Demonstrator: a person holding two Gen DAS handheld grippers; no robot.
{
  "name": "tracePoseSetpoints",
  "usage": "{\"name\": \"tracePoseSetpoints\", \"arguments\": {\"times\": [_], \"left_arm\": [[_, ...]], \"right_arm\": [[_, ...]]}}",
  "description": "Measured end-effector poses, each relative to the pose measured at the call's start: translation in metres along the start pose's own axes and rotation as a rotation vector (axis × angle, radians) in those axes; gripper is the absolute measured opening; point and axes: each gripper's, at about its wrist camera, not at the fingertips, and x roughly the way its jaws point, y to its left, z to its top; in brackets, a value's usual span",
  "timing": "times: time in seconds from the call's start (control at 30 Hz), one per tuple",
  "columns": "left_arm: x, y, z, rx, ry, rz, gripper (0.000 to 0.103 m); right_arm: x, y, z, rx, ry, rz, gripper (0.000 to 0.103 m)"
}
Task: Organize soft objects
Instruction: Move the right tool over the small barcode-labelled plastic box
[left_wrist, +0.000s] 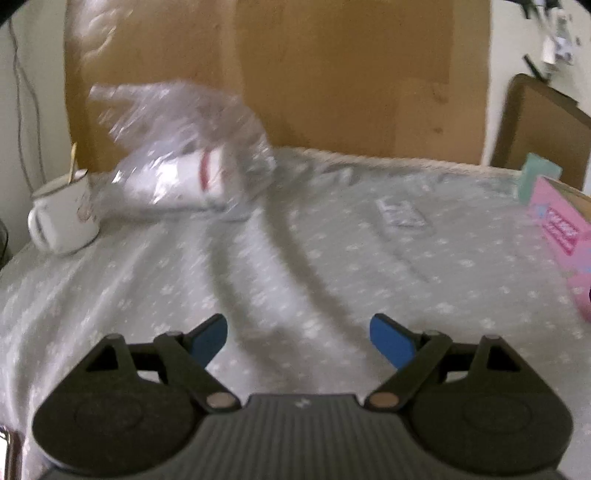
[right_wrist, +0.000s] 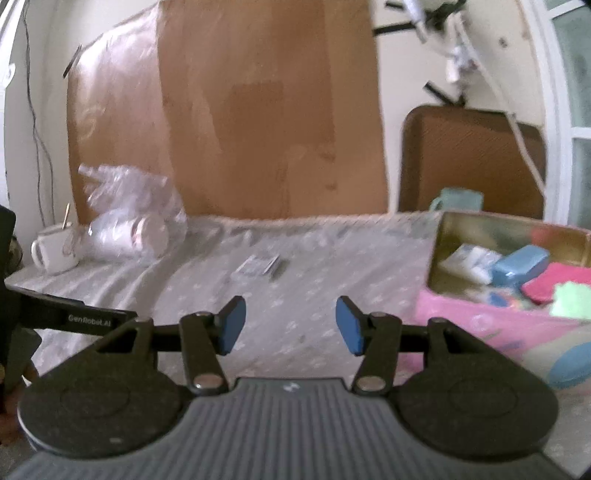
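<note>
Soft cloths (right_wrist: 554, 286) inside pink box (right_wrist: 491, 321); both hand-held grippers (left_wrist: 299, 341) (right_wrist: 290, 325) open, empty.

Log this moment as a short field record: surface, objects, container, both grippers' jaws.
surface: patterned grey cloth
far left: white mug, clear plastic bag beside it
centre: small flat packet
right: pink box, open, soft items inside
left gripper: jaws open, empty
right gripper: jaws open, empty
image: motion-blurred
</note>
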Motion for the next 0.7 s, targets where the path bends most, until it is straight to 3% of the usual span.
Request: {"name": "tracePoseSetpoints", "arguments": {"times": [0.1,0.17,0.23,0.33,0.47,0.6,0.7], "left_arm": [[0.005,0.010,-0.001,-0.051,0.019,-0.028,0.094],[0.008,0.013,-0.001,-0.079,0.020,-0.034,0.097],[0.010,0.017,0.000,-0.104,0.029,-0.047,0.097],[0.011,0.021,0.000,-0.132,0.035,-0.054,0.098],[0.012,0.020,-0.001,-0.130,0.035,-0.045,0.099],[0.013,0.021,0.000,-0.138,0.036,-0.033,0.099],[0.013,0.021,0.000,-0.142,0.035,-0.030,0.099]], "right_arm": [[0.017,0.006,-0.006,-0.003,0.055,0.014,0.064],[0.034,0.009,-0.005,-0.004,0.140,0.030,0.065],[0.049,0.011,0.000,0.000,0.194,0.067,0.073],[0.078,0.009,0.005,0.018,0.266,0.071,0.073],[0.115,0.003,0.017,0.067,0.275,0.043,0.073],[0.146,0.008,0.031,0.101,0.225,0.027,0.075],[0.174,0.018,0.040,0.096,0.207,-0.002,0.087]]}}
